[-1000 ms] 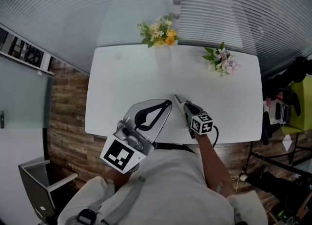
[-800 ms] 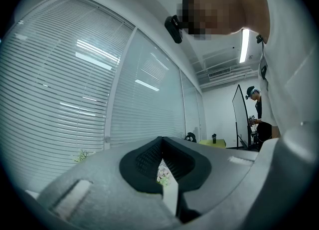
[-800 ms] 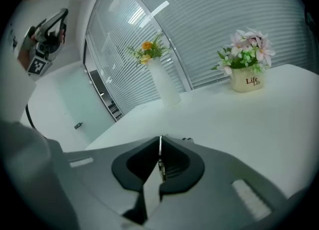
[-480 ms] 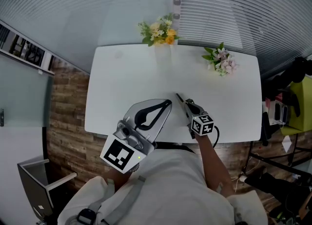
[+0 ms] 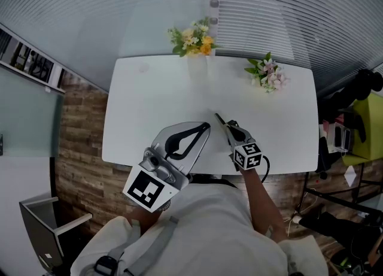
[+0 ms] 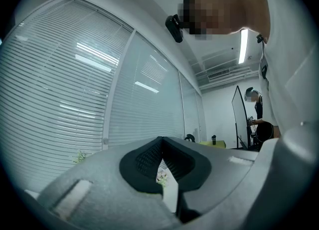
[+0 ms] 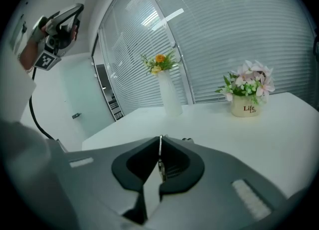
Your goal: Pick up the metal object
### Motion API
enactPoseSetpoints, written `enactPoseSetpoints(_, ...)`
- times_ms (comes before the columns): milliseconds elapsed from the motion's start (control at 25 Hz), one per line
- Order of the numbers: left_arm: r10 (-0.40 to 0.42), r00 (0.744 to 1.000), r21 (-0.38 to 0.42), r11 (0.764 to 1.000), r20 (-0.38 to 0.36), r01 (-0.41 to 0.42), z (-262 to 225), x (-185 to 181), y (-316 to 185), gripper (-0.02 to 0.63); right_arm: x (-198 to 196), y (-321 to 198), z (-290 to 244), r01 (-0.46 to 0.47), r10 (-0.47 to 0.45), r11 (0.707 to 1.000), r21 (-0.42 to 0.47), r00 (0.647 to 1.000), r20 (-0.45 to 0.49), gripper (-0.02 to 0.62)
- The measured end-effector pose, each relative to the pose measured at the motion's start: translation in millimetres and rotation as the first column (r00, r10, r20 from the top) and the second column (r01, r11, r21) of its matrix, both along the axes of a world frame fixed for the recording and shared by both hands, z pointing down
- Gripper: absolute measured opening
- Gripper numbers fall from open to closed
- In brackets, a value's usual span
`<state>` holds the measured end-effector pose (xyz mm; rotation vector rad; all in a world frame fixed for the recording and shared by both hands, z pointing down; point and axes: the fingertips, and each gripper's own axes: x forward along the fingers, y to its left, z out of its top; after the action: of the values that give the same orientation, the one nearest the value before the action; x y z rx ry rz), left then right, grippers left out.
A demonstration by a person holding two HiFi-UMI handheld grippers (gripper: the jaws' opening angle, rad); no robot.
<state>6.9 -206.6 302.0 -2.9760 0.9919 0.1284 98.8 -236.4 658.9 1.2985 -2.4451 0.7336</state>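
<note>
Grey left gripper (image 5: 206,127), black-lined jaws, black-and-white marker cube (image 5: 145,188), white shirt (image 5: 209,221)

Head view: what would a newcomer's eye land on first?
The big left tongs, shut and empty, loom over the near edge of the white table. Beside them the right tongs point across the table, shut on what looks like a thin metal piece. Yellow flowers stand at the middle of the far edge, pink flowers to their right.

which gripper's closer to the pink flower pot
Right. The right gripper is low over the table, toward the pink flower pot; the left gripper is raised by the person's chest, farther away.
</note>
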Motion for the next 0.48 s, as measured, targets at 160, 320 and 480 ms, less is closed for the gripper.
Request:
enactPoseSetpoints(160, 0.006, 1.0, 0.007, 1.0, 0.003, -0.006, -2, 1, 4, 0.005, 4, 1, -16, 0.001, 0.0, 0.999, 0.032, 1.0, -0.031, 0.009)
enactPoseSetpoints(320, 0.007, 1.0, 0.008, 1.0, 0.003, -0.007, -1, 0, 4, 0.005, 7, 0, -31, 0.005, -0.001, 0.998, 0.059, 0.998, -0.066, 0.009)
enactPoseSetpoints(480, 0.006, 1.0, 0.014, 1.0, 0.002, -0.006, -3, -1, 6, 0.005, 8, 1, -49, 0.009, -0.002, 0.996, 0.091, 0.997, -0.082, 0.009)
